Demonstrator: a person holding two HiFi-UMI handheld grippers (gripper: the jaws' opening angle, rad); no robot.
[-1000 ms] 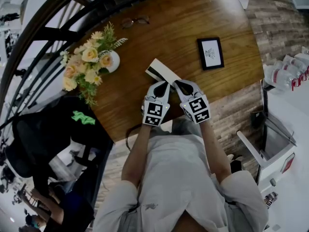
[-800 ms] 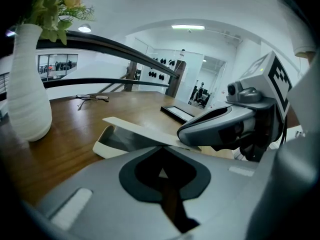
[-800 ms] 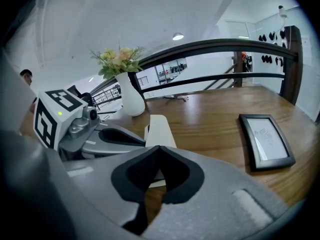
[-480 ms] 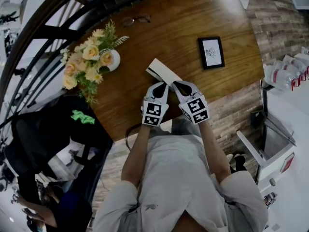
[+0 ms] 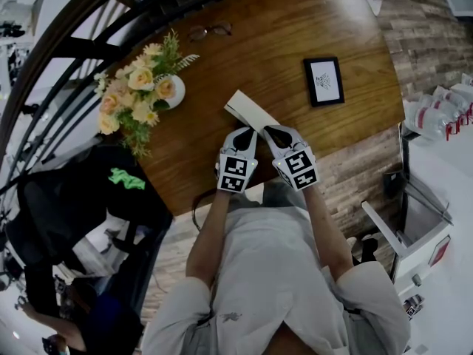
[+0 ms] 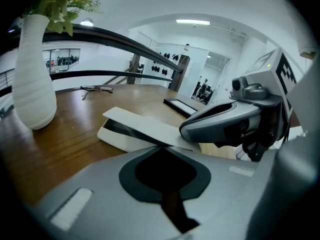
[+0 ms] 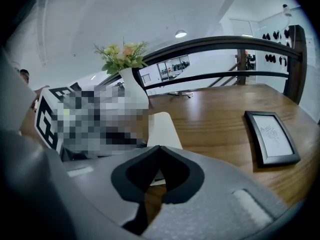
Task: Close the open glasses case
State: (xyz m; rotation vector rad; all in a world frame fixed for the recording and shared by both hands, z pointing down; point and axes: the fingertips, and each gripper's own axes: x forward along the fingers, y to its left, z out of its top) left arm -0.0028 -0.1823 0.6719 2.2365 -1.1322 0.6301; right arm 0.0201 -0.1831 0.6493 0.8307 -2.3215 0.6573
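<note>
The white glasses case lies on the round wooden table, just beyond both grippers. In the left gripper view the case has its lid low, with a thin dark gap still showing along its left side. My left gripper is shut with nothing in it, its tips at the case's near end. My right gripper is shut too and lies on the near right part of the lid. In the right gripper view the case sits right past the closed tips.
A white vase of flowers stands left of the case. A pair of glasses lies at the far side. A black picture frame lies flat to the right. The table's near edge runs under my hands; a dark railing curves behind.
Both grippers have edged slightly forward onto the case. The lid has come down, and the dark opening seen a second ago has narrowed to a sliver.
</note>
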